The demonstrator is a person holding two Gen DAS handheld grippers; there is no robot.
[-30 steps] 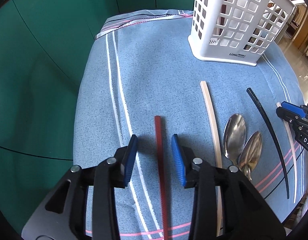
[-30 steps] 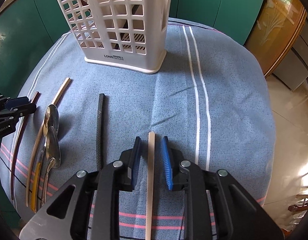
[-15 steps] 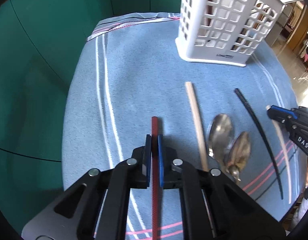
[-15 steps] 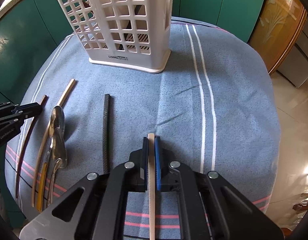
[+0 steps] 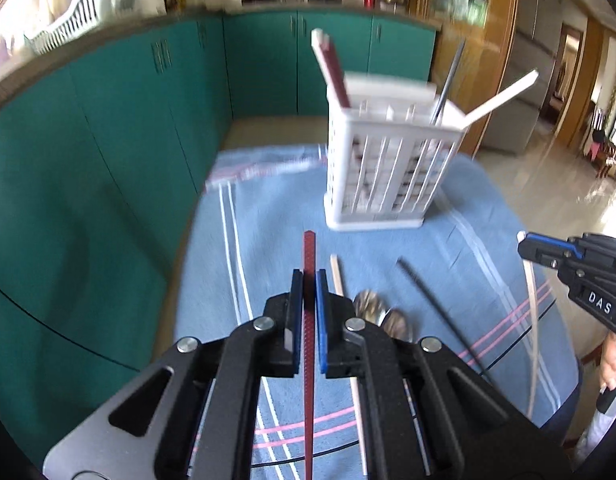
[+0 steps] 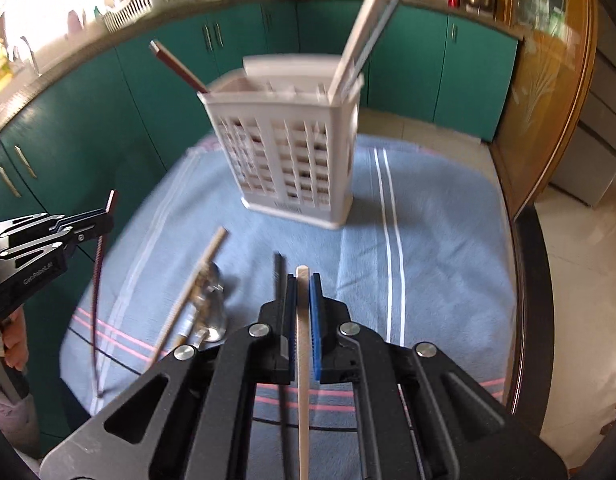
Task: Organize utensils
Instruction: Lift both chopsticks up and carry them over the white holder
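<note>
Teal kitchen cabinets back a table under a blue striped cloth [image 5: 268, 216].

Left wrist view: left gripper [image 5: 308, 280] clamped on a red textured chopstick [image 5: 309, 248], raised off the cloth; white slotted plastic utensil basket [image 5: 387, 168] ahead; pale chopstick, black chopstick and two steel spoons [image 5: 383, 316] remain lying.

Right wrist view: right gripper [image 6: 303, 284] clamped on a cream chopstick [image 6: 302, 276].

Step, judged: carrying. Next: tip each stick upright over the basket rim.

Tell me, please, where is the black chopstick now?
The black chopstick lies on the blue cloth, in front of the white basket. In the left wrist view it is right of the spoons.
</note>
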